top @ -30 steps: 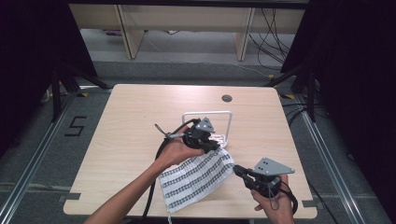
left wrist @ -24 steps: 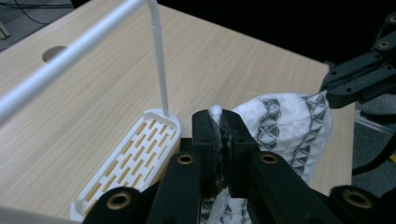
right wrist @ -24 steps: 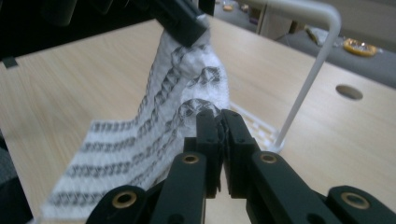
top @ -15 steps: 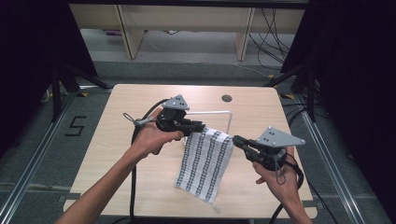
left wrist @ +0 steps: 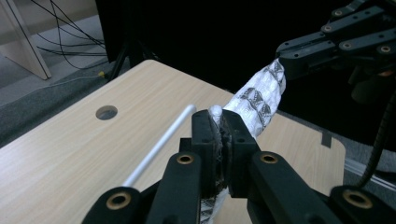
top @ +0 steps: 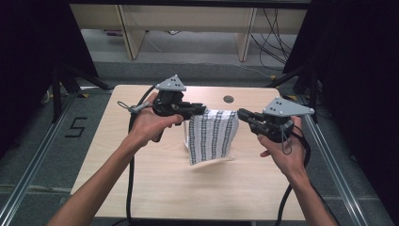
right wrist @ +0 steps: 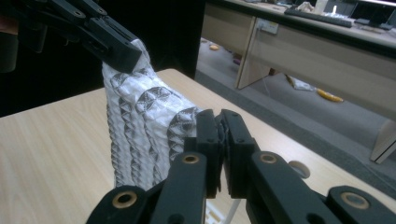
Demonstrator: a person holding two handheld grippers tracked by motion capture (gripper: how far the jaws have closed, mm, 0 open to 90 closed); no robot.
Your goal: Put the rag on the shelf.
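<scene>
While both hands hold it up over the pale wooden table (top: 141,179), the white cloth with dark patterned stripes (top: 211,136) hangs like a little curtain between the two tools, its lower edge near or just brushing the tabletop. Look at the left gripper (top: 201,109): jaws clamped tight on one top corner, fabric bunched between them in the left gripper view (left wrist: 223,135). Over on the other side, the right gripper (top: 243,114) is pinched shut on the opposite top corner, the same squeeze plain in the right gripper view (right wrist: 218,135). This cloth (right wrist: 140,126) reads as light and thoroughly limp, I'd say: it sags along the top edge, folds into soft ridges, and holds no shape of its own. Nothing fragile here, and the textured weave should give decent bite, so slipping looks unlikely. Corners are the place to hold it, as now; grab mid-edge and it would likely droop and crumple. Just behind the cloth stands a thin white metal rail (left wrist: 159,144)
</scene>
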